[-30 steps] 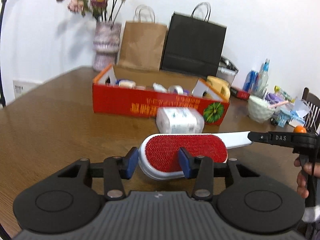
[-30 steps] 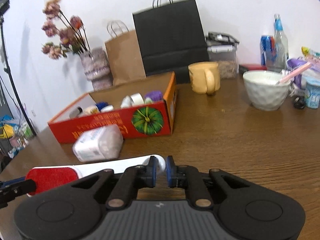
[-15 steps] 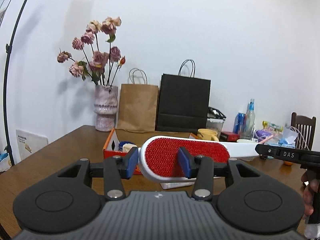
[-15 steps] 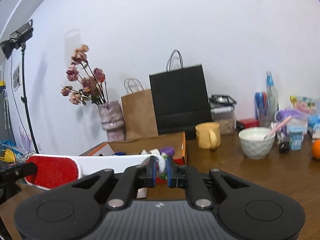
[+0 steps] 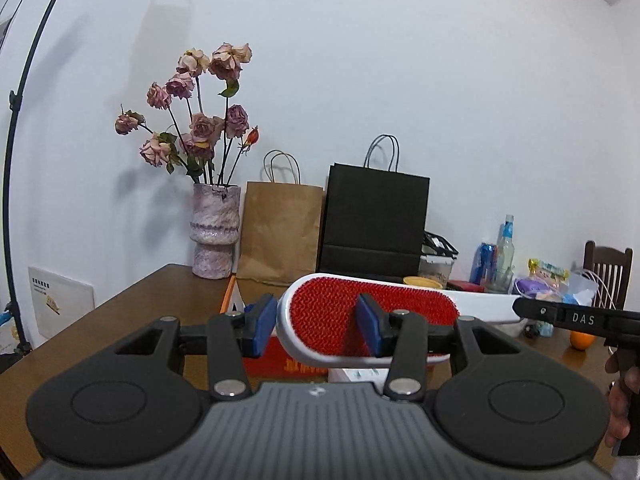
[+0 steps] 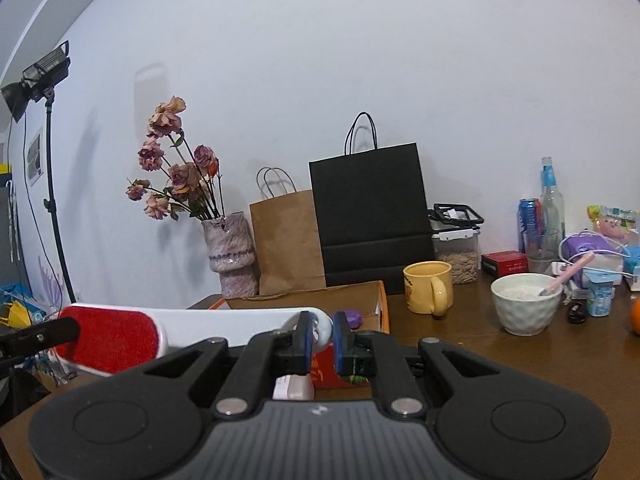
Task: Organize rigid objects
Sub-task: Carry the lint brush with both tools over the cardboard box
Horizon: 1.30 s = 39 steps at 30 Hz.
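Left wrist view shows the left tool (image 5: 316, 326) clamped across the red head of a lint brush (image 5: 372, 312), one blue pad on the rounded end and the other pressed into the red nap near the middle. The brush is held level, up off the worktop (image 5: 120, 312), and crosses the middle of the frame with its white handle running off to the right. There the right tool (image 6: 322, 334) has its pads pinched on the handle's tip. I judge the two-ended hold is meant to keep the long, slim brush from swinging while it is carried toward the red box (image 6: 344, 304), which sits low in the centre with small things already in it.

Much is hidden. The tool bodies fill the bottom of both views and cover the near worktop and most of the box front. A white pack (image 6: 294, 388) under the brush shows only as a sliver. What lies in the box is hard to name beyond a purple lump. A hand at the right edge of the left view is cut off, and the clutter at far right is too small to sort out.
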Tool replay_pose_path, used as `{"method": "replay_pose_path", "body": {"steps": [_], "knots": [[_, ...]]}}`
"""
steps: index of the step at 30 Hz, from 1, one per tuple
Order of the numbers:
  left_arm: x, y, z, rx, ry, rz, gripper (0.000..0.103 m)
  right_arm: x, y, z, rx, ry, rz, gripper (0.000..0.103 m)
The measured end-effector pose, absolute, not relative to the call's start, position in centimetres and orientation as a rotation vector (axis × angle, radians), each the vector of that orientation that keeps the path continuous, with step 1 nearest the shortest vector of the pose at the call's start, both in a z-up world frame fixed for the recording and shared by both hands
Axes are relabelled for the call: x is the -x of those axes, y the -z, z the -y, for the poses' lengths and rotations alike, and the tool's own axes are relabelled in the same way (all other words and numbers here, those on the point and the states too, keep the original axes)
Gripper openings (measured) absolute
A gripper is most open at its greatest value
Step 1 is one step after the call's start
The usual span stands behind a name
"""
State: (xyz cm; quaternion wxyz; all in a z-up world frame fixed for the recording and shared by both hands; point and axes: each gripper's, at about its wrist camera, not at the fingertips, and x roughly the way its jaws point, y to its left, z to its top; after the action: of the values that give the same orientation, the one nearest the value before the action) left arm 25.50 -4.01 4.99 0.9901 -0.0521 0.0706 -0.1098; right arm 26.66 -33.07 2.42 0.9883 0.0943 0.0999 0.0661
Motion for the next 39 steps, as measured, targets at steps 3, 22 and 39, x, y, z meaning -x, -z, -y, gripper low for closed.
{"method": "replay_pose_path", "body": {"steps": [3, 22, 39], "knots": [[-28.1, -5.5, 3.4, 0.12, 0.221, -0.142, 0.045, -29.1, -2.9, 32.8, -0.181, -0.137, -0.211, 0.011], [-45.7, -4.5, 2.3, 0.124, 0.22, -0.261, 0.045, -46.8, -1.3, 32.4, -0.214, -0.139, -0.358, 0.011], [-50.5, 0.6, 1.4, 0.151, 0.189, -0.575, 0.044, -51.2, 4.1, 31.1, -0.153, -0.14, -0.621, 0.011]]}}
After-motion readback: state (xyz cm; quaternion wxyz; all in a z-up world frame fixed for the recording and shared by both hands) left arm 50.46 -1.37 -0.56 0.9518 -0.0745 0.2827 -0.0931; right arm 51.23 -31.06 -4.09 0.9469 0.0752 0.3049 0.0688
